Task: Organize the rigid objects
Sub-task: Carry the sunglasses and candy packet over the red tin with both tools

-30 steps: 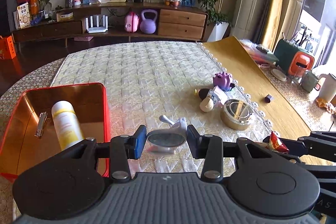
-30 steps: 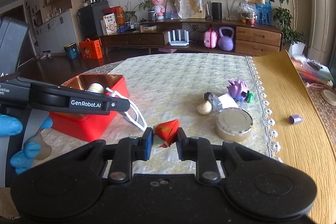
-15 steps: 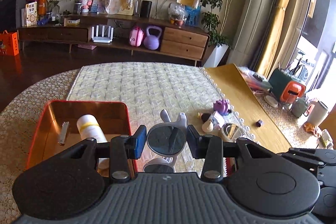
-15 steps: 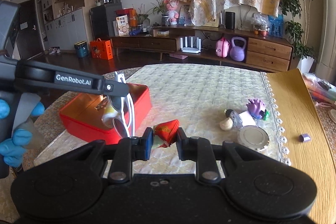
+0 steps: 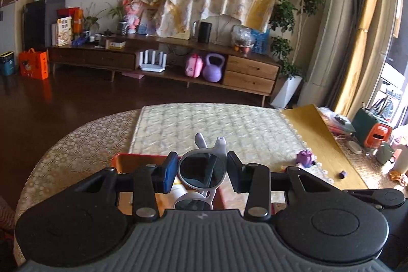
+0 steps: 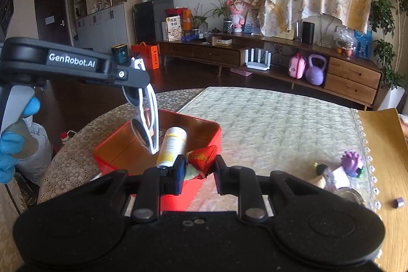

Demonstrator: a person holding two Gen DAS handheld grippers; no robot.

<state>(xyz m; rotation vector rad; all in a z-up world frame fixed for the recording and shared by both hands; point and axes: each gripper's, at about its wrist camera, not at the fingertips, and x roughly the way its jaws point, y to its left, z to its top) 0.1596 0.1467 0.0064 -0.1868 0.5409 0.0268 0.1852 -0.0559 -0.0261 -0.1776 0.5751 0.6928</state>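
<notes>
— What is clamped in the left gripper [image 5: 202,172]?
— White sunglasses [image 5: 201,171], lifted off the cloth a second ago and now hung over the red tin [image 6: 163,142].
— And the right gripper [image 6: 198,171]?
— A red packet [image 6: 204,159] is gripped; release into the tin seems next.

Counted on and above the table

One red tin [image 6: 204,130], with one white-and-yellow bottle [image 6: 172,147] inside. One pair of white sunglasses [image 5: 201,171], one red packet [image 6: 204,158], one purple toy [image 6: 353,161], one small purple cube [image 6: 398,202]. Two grippers: left gripper [image 5: 202,171], right gripper [image 6: 200,171]. One purple kettlebell [image 6: 315,69] and one pink case [image 6: 297,66] on the sideboard.
</notes>
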